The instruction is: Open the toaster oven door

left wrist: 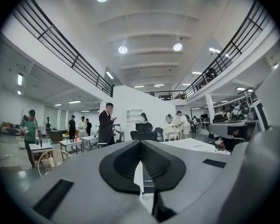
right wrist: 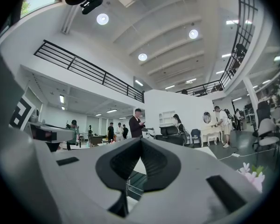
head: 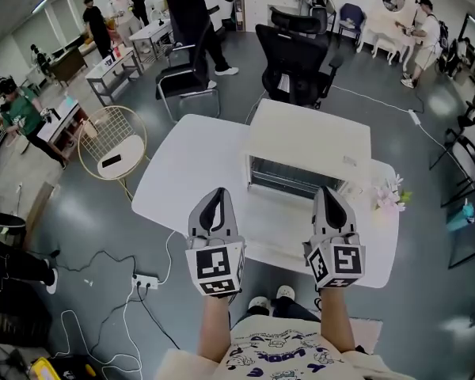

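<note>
Printed shirt and two forearms sit closest, at six o'clock in the head view. Just past them both claws are held level over the near edge of the white table. The left gripper is clenched on nothing, its pads meeting at the tip in its own view. The right gripper is the same, clamped and empty.

The toaster oven stands mid-table at twelve o'clock from the claws, front toward the person. Its wire rack shows plainly and a pale panel seems to lie flat toward six o'clock. I'd judge the door already down, though I can't rule out glass.

If it has yet to be pulled, a claw should spread first and take the handle at the middle of the door's top edge. It should then follow the hinge's arc down and toward the person. A straight tug could drag the oven across the table.

For room, the table's near edge lies right under the claws, and that flat panel fills most of the top between them and the oven. Pink flowers at three o'clock of the oven, close to the table's right edge, are the thing to miss. The black office chair at twelve o'clock stands well apart behind, and the nine o'clock side offers the most room.
</note>
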